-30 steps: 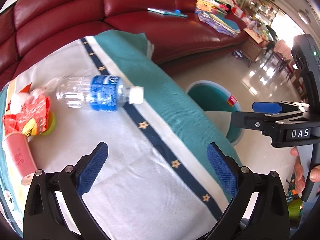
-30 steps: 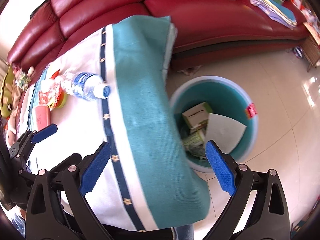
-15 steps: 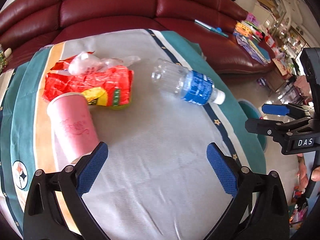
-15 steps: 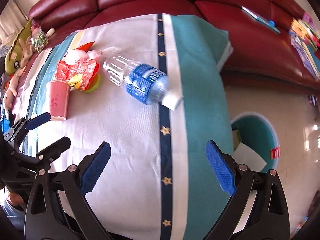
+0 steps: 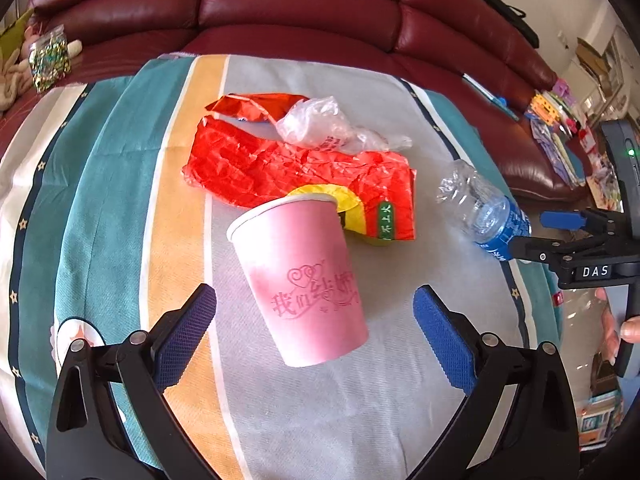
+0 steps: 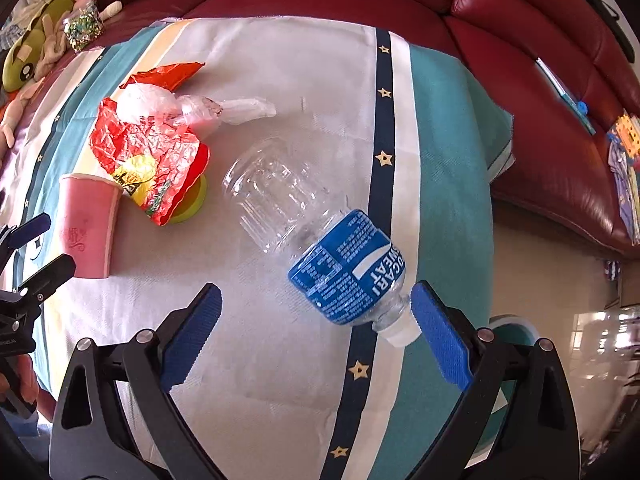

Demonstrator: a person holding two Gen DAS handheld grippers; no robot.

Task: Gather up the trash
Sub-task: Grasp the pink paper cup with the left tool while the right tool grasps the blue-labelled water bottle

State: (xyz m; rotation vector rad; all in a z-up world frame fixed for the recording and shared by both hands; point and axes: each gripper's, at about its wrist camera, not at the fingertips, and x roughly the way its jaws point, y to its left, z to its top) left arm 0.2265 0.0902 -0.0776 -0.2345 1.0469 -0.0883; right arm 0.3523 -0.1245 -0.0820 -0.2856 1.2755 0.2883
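Note:
A pink paper cup [image 5: 304, 280] lies on its side on the table, between the open fingers of my left gripper [image 5: 314, 332]; it also shows in the right wrist view [image 6: 86, 224]. An empty clear bottle with a blue label [image 6: 320, 240] lies on its side, its cap end by the right finger of my open right gripper [image 6: 316, 332]; it also shows in the left wrist view [image 5: 484, 208]. A crumpled red wrapper [image 5: 304, 176] and a clear plastic bag [image 5: 320, 124] lie behind the cup. Neither gripper holds anything.
The table wears a striped cloth [image 5: 100, 184] of teal, white and orange. A red leather sofa [image 5: 280, 4] runs behind it, with soft toys [image 6: 28, 60] at the left and books [image 5: 560, 120] at the right. A teal bin rim [image 6: 512, 324] shows on the floor.
Both grippers have swung left from the bin over the table and come closer: the left now frames the pink cup, the right the bottle. Both stayed open.

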